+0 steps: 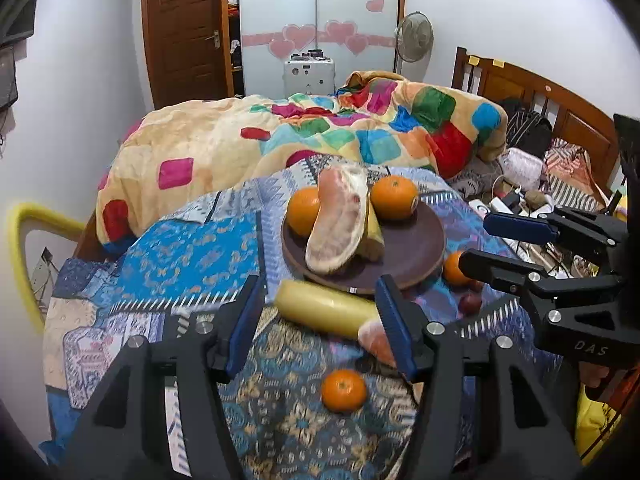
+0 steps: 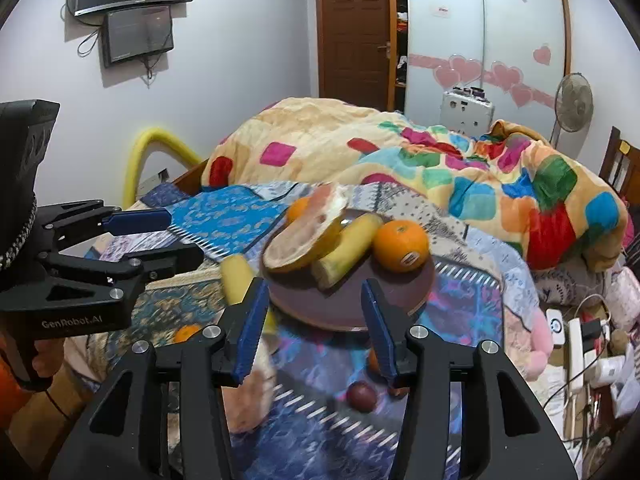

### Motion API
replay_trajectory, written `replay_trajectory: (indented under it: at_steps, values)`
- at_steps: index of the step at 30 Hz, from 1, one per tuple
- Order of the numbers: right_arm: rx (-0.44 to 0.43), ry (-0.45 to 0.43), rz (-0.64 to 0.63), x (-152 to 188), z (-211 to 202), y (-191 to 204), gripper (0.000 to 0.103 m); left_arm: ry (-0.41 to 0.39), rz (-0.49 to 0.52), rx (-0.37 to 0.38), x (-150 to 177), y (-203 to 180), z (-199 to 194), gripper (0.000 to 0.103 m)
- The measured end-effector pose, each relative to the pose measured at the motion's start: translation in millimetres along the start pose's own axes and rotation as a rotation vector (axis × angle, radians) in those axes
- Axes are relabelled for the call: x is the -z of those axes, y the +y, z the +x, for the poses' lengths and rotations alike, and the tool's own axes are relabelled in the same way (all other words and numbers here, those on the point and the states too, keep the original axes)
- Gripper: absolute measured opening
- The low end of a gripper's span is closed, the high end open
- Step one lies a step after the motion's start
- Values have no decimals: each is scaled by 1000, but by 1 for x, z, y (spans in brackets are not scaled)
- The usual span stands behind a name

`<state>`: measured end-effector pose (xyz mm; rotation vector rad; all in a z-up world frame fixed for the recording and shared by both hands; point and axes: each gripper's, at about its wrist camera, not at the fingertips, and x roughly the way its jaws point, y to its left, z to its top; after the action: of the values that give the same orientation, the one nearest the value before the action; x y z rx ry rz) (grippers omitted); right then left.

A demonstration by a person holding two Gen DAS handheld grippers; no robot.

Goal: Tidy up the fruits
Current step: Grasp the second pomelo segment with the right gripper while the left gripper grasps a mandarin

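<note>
The round dark brown plate sits on the blue patterned cloth spread over the bed. On it lie a large pale pomelo wedge with pink flesh, a yellow banana tucked under that wedge, and two round oranges: one orange at the plate's 10 o'clock and another orange at its 1 o'clock, which carries a small sticker in the right wrist view.

Off the plate, a second yellow banana lies on the cloth just past the plate's 6 o'clock rim, touching a peeled pinkish citrus segment at its right end. A small orange mandarin rests nearer the camera, apart from both. At the plate's 4 o'clock, another small orange fruit sits beside a dark purple round fruit.

The left gripper hovers above the loose banana, its jaws open and nothing pressed between the blue pads. The right gripper hangs before the plate's near rim, its jaws likewise open and empty. A multicoloured checked quilt is heaped at 12 o'clock behind the plate.
</note>
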<state>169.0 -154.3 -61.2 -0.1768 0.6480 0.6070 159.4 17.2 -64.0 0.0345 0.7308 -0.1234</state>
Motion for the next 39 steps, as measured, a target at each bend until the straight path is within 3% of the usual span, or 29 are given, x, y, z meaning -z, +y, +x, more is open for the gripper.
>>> replay_trajectory:
  at_steps: [12, 25, 28, 39]
  values:
    - [-42, 72, -34, 35, 21, 34, 46, 49, -8, -8, 40, 5, 0, 62]
    - [-56, 178, -13, 56, 60, 35, 45, 112, -36, -22, 65, 22, 16, 62]
    - [-73, 171, 0, 56, 57, 32, 39, 114, -35, -12, 66, 19, 17, 62]
    - [-43, 123, 50, 58, 25, 10, 39, 135, 6, 33, 67, -4, 28, 62]
